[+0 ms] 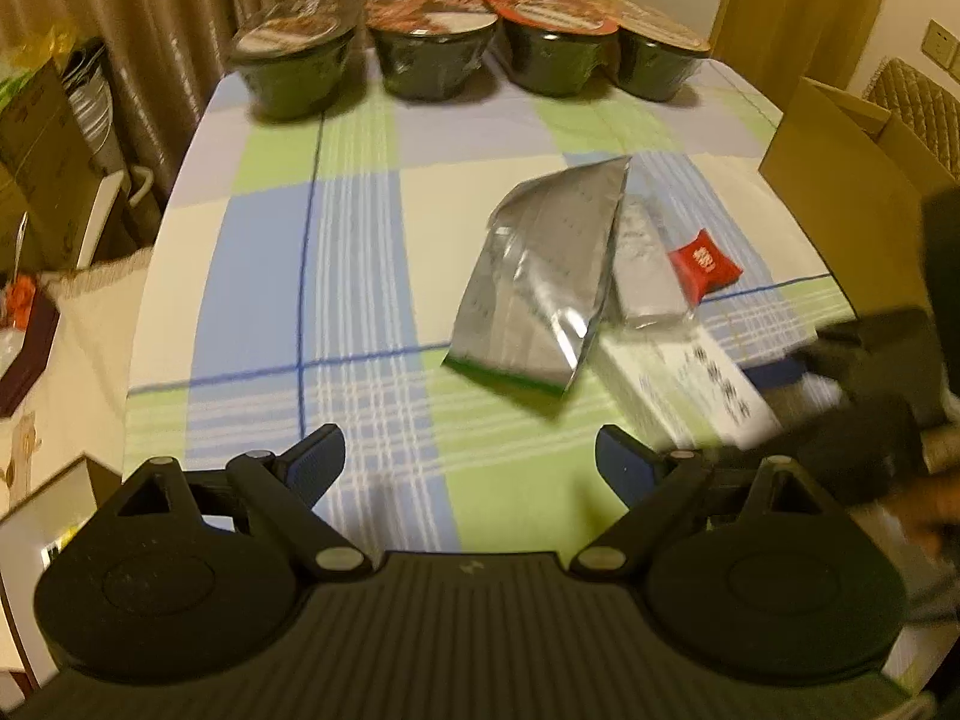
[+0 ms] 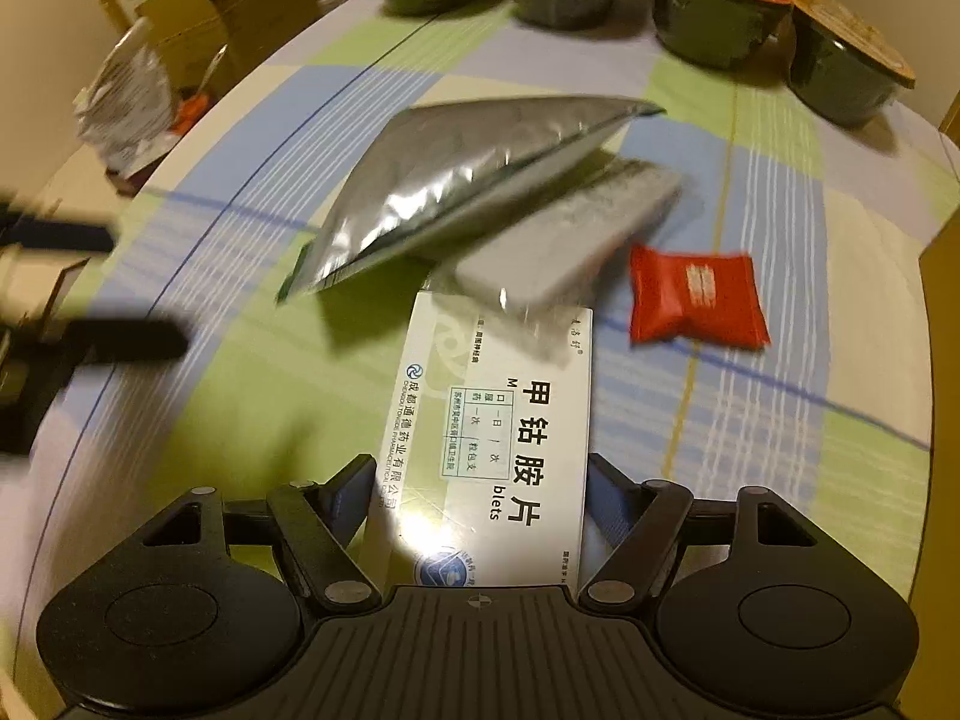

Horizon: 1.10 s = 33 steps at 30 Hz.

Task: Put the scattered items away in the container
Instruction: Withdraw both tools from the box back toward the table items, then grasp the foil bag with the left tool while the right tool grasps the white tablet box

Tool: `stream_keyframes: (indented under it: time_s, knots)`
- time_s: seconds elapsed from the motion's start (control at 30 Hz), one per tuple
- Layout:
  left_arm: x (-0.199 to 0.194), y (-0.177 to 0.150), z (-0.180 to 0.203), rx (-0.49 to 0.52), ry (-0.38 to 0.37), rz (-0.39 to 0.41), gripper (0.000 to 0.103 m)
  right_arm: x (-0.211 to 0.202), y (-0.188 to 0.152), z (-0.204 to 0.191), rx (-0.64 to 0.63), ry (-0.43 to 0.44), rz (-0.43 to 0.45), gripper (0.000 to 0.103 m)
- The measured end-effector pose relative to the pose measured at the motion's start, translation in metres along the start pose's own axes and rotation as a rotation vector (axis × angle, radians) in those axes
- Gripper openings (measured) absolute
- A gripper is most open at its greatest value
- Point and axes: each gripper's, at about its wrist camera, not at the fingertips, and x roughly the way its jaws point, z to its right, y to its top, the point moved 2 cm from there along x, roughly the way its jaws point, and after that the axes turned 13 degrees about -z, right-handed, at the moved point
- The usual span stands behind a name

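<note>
Right now the right gripper [image 2: 480, 495] grips a white box [image 2: 492, 438] flat on the checked cloth [image 2: 270, 396], beside a foil pouch [image 2: 456, 180] and red sachet [image 2: 696, 300]; the left gripper [image 1: 471, 462] hangs empty, fingers spread, above the cloth

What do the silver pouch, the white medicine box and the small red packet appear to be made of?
Silver pouch: probably metallised foil, shiny, creased highlights.
White medicine box: apparently glossy printed cardboard, flat faces, a glare spot.
Small red packet: likely thin plastic film wrapper, crimped ends.
</note>
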Motion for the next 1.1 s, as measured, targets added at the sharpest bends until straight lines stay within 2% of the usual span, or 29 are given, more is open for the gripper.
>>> stream_keyframes:
  time_s: [0.27,0.47,0.63,0.83,1.1]
  knots:
    - [0.018,0.042,0.019,0.137,-0.006,-0.001,0.088,-0.014,-0.052,0.022,-0.002,-0.001,-0.014,0.075]
    - [0.044,0.072,0.027,0.232,-0.009,-0.034,0.088,-0.019,-0.058,0.034,0.050,0.005,0.008,0.075]
    - [0.064,0.089,0.034,0.301,-0.013,-0.068,0.088,-0.026,-0.045,0.044,0.059,0.000,0.033,0.075]
    - [0.082,0.104,0.036,0.325,-0.037,-0.116,0.088,-0.035,-0.013,0.057,0.050,-0.016,0.083,0.074]
    - [0.100,0.120,0.044,0.362,-0.050,-0.182,0.087,-0.025,0.009,0.058,-0.023,-0.038,0.013,0.074]
